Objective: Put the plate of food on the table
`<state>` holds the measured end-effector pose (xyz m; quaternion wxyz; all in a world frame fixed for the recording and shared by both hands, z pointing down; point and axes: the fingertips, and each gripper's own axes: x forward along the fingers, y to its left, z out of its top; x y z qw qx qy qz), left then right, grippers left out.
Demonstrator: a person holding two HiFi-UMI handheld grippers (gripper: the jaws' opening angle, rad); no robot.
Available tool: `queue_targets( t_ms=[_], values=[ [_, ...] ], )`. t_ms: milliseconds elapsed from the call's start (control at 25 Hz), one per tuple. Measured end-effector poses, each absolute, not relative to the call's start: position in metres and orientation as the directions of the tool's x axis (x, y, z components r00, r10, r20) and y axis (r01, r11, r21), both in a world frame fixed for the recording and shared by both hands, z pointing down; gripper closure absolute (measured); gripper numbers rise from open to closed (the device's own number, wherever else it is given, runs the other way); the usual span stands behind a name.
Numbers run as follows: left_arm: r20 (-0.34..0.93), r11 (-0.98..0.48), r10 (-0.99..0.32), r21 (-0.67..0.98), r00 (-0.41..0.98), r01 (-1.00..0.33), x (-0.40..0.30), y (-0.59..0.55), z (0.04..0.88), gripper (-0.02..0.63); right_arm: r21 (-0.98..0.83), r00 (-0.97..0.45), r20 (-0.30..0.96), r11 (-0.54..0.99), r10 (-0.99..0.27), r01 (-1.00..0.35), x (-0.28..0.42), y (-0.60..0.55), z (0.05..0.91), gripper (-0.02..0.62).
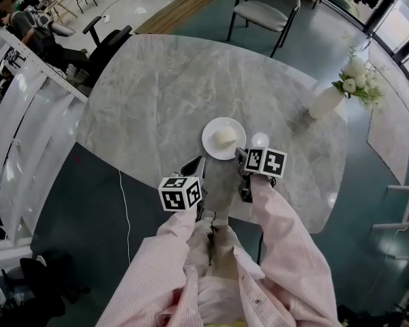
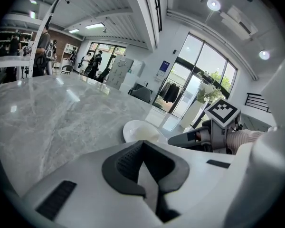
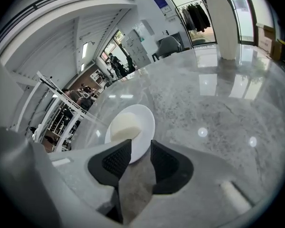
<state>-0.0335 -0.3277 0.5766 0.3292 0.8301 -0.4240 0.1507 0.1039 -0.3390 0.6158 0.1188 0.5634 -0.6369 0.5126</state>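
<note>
The right tongs (image 3: 140, 147) stand apart, their tips flanking but not pinching the near rim of the white plate (image 3: 145, 120). We judge the plate set down, since it lies flat on the marble desk (image 1: 157, 94) with its pale mound of food (image 3: 123, 127) upon it. The left tongs (image 2: 142, 144), tips together and empty, hover at the plate's seven o'clock. A vase of flowers (image 1: 327, 101) stands well apart at the plate's two o'clock, so we read the chosen spot as open desk within easy reach of the near edge.
</note>
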Motion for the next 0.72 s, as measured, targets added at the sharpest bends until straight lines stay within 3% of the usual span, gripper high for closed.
queue_targets(
  t_ms=[280, 440, 720],
  values=[
    [0.495, -0.462, -0.620, 0.397, 0.609, -0.793, -0.031, -0.324, 0.553, 0.614, -0.446, -0.331, 0.689, -0.019, -0.645, -0.895, 0.101, -0.329, 0.587, 0.513],
    [0.467, -0.499, -0.633, 0.364, 0.618, -0.786, -0.031, -0.323, 0.534, 0.614, -0.451, -0.363, 0.628, 0.059, -0.689, -0.891, 0.097, -0.327, 0.565, 0.587],
    [0.412, -0.546, -0.651, 0.330, 0.638, -0.770, -0.032, -0.318, 0.505, 0.615, -0.462, -0.394, 0.546, 0.128, -0.739, -0.878, 0.100, -0.317, 0.528, 0.589]
  ],
)
